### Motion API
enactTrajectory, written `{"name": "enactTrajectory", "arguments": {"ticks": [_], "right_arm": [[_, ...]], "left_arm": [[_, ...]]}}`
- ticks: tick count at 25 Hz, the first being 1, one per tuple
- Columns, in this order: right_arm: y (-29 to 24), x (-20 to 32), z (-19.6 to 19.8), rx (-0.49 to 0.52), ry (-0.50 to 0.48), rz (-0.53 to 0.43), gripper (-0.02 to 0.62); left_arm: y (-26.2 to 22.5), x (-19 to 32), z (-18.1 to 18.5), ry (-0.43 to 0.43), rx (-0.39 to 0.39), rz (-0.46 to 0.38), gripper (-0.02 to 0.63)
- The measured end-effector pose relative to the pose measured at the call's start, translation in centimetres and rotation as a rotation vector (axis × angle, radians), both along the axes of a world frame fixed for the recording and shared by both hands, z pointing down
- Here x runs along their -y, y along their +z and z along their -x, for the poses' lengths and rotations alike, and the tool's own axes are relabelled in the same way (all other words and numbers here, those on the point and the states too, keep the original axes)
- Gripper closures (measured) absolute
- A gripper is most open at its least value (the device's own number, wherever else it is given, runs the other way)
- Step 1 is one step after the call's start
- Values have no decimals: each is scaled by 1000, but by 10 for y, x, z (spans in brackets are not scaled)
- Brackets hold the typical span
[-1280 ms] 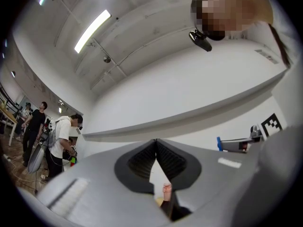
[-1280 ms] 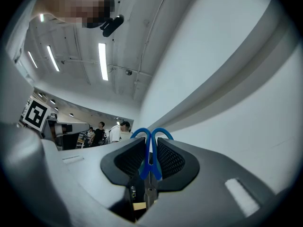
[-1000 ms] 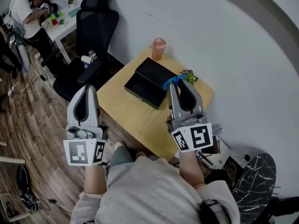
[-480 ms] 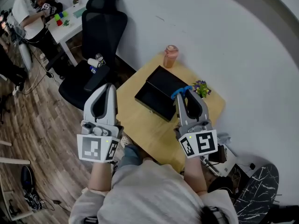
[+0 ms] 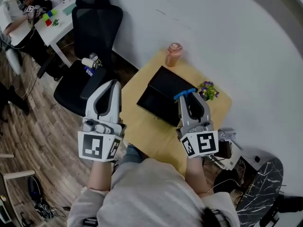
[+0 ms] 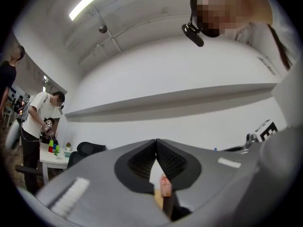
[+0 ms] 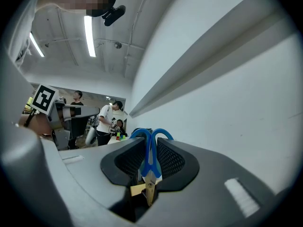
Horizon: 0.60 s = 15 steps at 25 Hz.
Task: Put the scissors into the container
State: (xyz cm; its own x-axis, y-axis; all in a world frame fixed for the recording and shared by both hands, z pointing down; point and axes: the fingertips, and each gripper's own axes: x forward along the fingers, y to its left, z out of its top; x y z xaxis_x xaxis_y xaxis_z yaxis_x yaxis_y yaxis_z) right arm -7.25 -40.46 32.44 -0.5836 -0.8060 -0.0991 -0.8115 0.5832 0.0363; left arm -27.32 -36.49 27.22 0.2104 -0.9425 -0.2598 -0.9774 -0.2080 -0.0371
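Scissors (image 7: 150, 150) sit pinched in our right gripper (image 5: 188, 98), just right of centre in the head view. Their blue handles poke out ahead, by the right edge of the open black container (image 5: 152, 104), likely ready for lowering in. Our left gripper (image 5: 112, 84), centre-left, has its jaws closed on nothing and keeps clear of the table (image 5: 142, 131).

Head view dim, flat, shadows soft; strong fisheye, edges bowed. Gripper views brighter, lit from overhead: ceiling strip light (image 6: 92, 1) blown out; black circular rim + bent lines at edges. Left gripper (image 6: 156, 143) body near lens soft, far bkgd sharper.
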Motion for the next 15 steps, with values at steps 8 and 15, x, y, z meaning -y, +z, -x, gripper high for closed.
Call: {"name": "enactTrajectory", "arguments": {"ticks": [8,15], "right_arm": [[42,24,4,-103,35,74,515],[98,32,12,-243,6,187,517]], "left_arm": [[22,45,-4,85,-14,54,548],[36,67,-5,128,-18,86,548]]}}
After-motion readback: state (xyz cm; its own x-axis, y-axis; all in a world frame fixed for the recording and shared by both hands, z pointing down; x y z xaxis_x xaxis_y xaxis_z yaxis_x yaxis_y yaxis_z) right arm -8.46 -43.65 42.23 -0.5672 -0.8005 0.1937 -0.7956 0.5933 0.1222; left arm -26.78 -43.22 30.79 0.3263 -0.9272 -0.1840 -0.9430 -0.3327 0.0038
